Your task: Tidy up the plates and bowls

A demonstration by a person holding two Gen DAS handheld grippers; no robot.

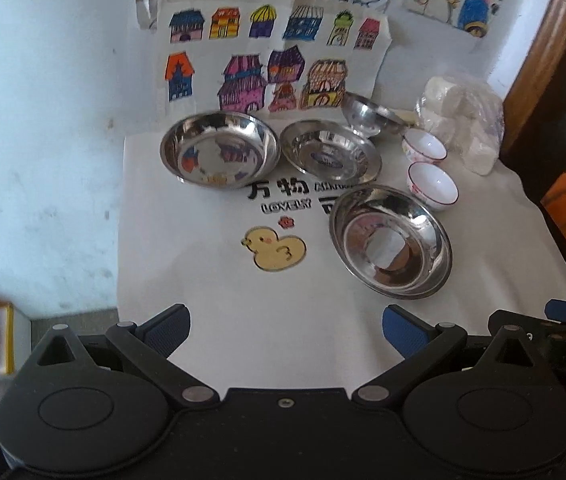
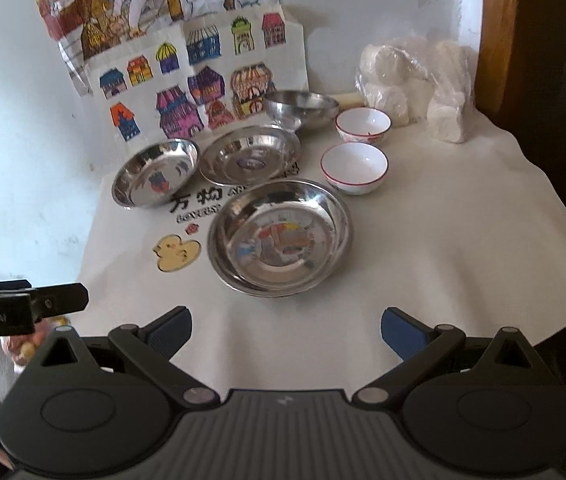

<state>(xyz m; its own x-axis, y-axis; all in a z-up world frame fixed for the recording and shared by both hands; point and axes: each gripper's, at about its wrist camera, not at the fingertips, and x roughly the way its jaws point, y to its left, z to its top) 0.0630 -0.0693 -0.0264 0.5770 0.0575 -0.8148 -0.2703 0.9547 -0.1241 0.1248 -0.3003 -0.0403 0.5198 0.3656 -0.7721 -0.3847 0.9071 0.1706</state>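
left gripper (image 1: 286, 330) fingers spread, right gripper (image 2: 286, 330) likewise

Shiny silver steel dishes (image 2: 279, 236) mirror bright drawings; two white ceramic bowls (image 2: 354, 168) carry red rims; the white cloth (image 2: 423, 248) shows a yellow duck print (image 2: 175, 252).

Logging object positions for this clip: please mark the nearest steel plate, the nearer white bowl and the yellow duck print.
nearest steel plate (image 2: 279, 240), right wrist view, on its flat inner base
nearer white bowl (image 2: 354, 168), right wrist view, on its inner wall
yellow duck print (image 1: 274, 250), left wrist view, on the duck's body
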